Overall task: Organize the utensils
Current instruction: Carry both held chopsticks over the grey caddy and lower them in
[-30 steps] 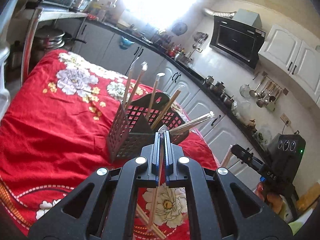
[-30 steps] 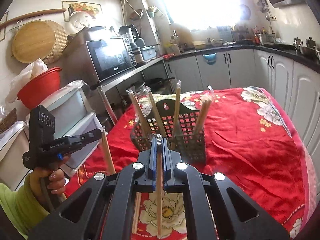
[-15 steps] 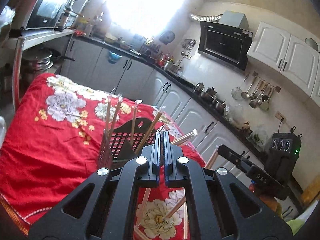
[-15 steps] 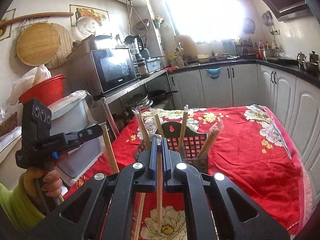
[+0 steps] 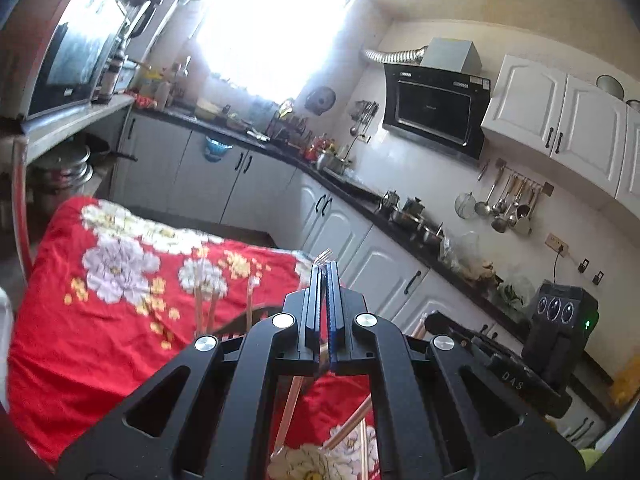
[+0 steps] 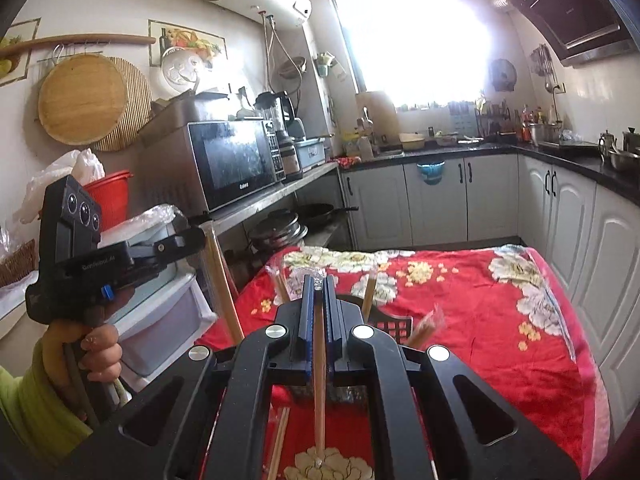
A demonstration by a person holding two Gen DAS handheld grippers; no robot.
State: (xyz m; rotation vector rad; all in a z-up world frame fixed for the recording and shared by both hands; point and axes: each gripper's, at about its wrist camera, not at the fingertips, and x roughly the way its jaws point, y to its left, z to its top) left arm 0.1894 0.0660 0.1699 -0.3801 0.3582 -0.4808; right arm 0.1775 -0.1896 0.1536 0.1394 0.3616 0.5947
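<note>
At nine o'clock in the right wrist view the left gripper [image 6: 200, 236] shows from outside, held in a hand [image 6: 86, 344] in a yellow-green sleeve; a wooden-handled utensil [image 6: 224, 300] hangs from its front end toward six o'clock. Its own camera shows the jaws pressed together on that piece, with fork [image 5: 325, 257] tines poking out at twelve o'clock above the tips, so the left gripper [image 5: 325, 276] pinches a fork.

At the centre of the right wrist view the right gripper [image 6: 318, 292] is closed on a slim wooden stick [image 6: 319, 380], likely a chopstick, whose shaft runs down toward six o'clock over the red floral cloth [image 6: 480, 320]. More loose sticks [image 6: 280, 436] lie on the cloth at seven o'clock.

The black mesh caddy [image 6: 390, 324] sits just beyond the right gripper, mostly hidden behind it, with wooden handles [image 6: 369, 292] standing in it at one o'clock. In the left view only its rim [image 5: 240, 322] and a few upright handles [image 5: 202, 306] show at ten o'clock.

The step in hand looks like carrying: both tools are loaded and raised above the caddy, and nothing is dropped in yet. Next, each piece needs to be tipped upright, aligned over a free compartment, lowered between the standing handles without knocking them, then released. Which compartment suits each piece cannot be told from here.
</note>
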